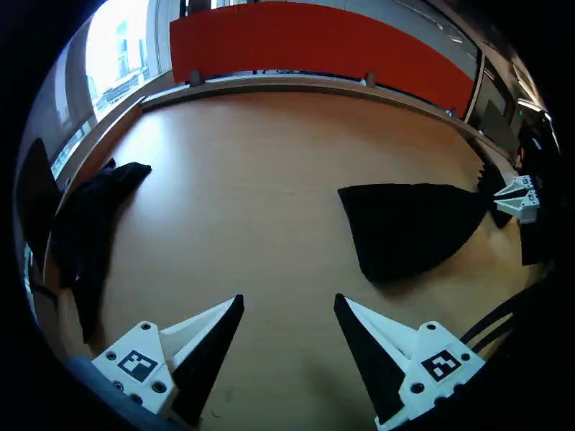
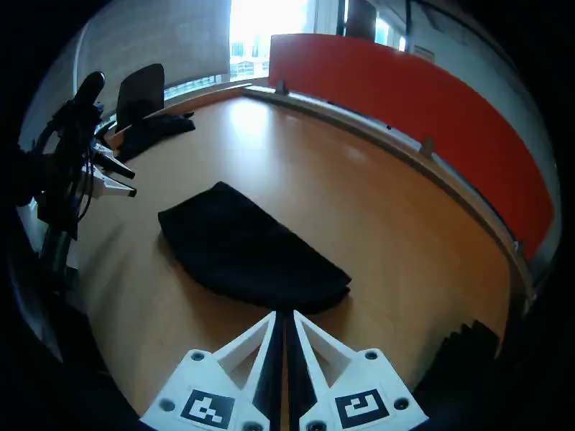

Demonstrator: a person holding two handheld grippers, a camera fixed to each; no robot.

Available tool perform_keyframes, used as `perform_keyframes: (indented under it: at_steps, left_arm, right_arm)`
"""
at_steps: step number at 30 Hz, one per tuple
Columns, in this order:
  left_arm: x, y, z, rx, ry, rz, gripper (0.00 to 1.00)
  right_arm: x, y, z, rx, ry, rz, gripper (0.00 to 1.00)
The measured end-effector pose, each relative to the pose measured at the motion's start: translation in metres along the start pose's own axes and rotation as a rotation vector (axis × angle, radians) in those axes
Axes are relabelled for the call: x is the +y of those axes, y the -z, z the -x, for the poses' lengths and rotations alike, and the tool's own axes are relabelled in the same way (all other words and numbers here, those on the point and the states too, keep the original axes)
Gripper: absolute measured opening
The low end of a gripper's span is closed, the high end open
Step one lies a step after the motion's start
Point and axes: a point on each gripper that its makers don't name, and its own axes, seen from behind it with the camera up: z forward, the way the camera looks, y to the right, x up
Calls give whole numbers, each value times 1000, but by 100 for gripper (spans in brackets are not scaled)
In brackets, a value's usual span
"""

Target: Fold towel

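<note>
A black towel [image 1: 413,226] lies folded into a rounded wedge on the wooden table [image 1: 273,179]. My left gripper [image 1: 287,312] hovers open over bare wood to the towel's left, with nothing between its fingers. In the right gripper view the towel [image 2: 244,248] lies just ahead of my right gripper [image 2: 285,316]. Its fingers are closed to a thin slit right at the towel's near edge and seem to pinch it. The left gripper view has the right gripper [image 1: 503,200] at the towel's tapered end. The left gripper [image 2: 129,183] stands off beyond the towel's far corner.
A heap of dark cloth [image 1: 90,215] lies near the table's left edge, beside a dark chair back [image 2: 140,93]. An orange partition [image 1: 316,43] runs along the far side of the table. A ribbed black object [image 2: 467,341] sits by the right gripper. Cables [image 2: 68,165] hang from the left gripper.
</note>
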Motion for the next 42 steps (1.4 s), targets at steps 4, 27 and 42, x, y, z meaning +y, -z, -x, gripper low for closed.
perform_keyframes:
  at_steps: [4,27,42]
  left_arm:
    - [0,0,-2,2,1,1,93]
    - [6,3,-7,18,-8,9,93]
    - [1,17,-12,47,12,3,93]
  right_arm:
    - [4,10,-18,28,23,14,8]
    - [0,26,-58,86,115,4,9]
    - [-56,-16,-94,112,190,-119,9]
